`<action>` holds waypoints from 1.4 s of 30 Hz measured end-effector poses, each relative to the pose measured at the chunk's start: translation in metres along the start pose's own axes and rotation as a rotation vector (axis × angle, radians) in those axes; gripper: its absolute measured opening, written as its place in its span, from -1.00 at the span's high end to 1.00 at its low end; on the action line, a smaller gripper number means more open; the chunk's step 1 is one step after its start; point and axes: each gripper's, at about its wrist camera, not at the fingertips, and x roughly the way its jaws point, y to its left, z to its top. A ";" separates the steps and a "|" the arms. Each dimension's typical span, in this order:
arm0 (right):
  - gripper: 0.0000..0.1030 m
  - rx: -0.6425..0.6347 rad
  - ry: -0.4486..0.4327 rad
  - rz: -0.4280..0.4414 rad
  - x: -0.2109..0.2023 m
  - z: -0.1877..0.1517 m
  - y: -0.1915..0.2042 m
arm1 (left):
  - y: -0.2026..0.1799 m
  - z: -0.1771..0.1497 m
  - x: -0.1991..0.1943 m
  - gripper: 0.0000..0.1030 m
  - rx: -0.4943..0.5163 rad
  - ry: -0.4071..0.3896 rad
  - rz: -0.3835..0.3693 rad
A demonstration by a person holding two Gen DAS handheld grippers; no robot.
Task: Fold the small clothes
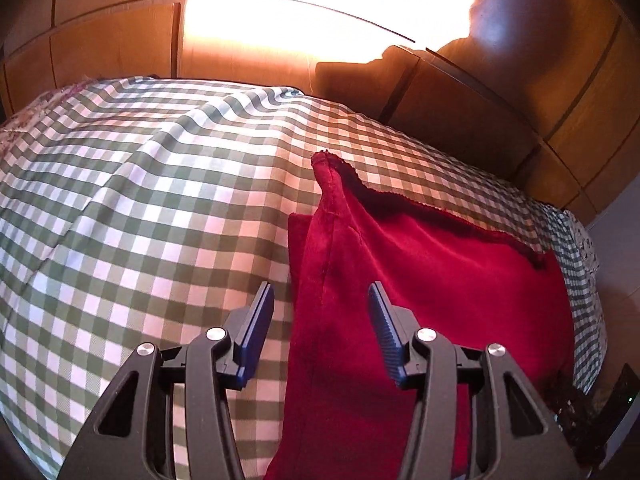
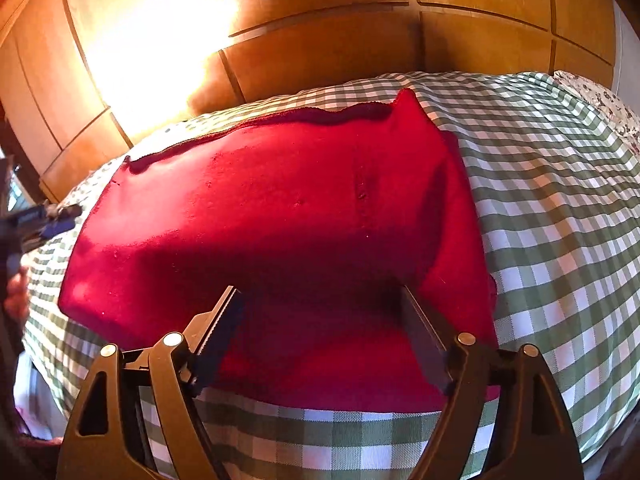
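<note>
A red fleece garment (image 1: 432,280) lies folded on a bed with a green and white checked cover (image 1: 140,200). My left gripper (image 1: 322,292) is open, its fingers astride the garment's left folded edge, holding nothing. In the right wrist view the garment (image 2: 280,208) spreads across the middle of the checked cover (image 2: 552,208). My right gripper (image 2: 320,296) is open and empty over the garment's near part. The other gripper (image 2: 48,216) shows at the far left of that view.
A wooden panelled wall (image 2: 320,40) stands behind the bed, with strong sun glare on it. A floral pillow (image 2: 600,108) lies at the bed's far right. The bed's near edge (image 2: 320,440) is just below the right gripper.
</note>
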 end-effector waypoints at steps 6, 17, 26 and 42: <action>-0.53 0.001 -0.004 0.001 0.000 0.000 0.000 | 0.000 0.020 0.037 0.87 -0.046 0.035 -0.019; -0.62 -0.043 -0.004 -0.021 0.004 -0.005 0.010 | -0.023 -0.009 0.053 0.58 0.063 -0.051 0.220; -0.37 0.035 -0.085 -0.018 -0.027 0.033 -0.012 | -0.037 -0.048 -0.009 0.36 0.106 -0.169 0.157; 0.71 0.038 0.011 -0.215 0.061 0.088 -0.058 | -0.073 -0.076 -0.001 0.15 0.208 -0.131 0.165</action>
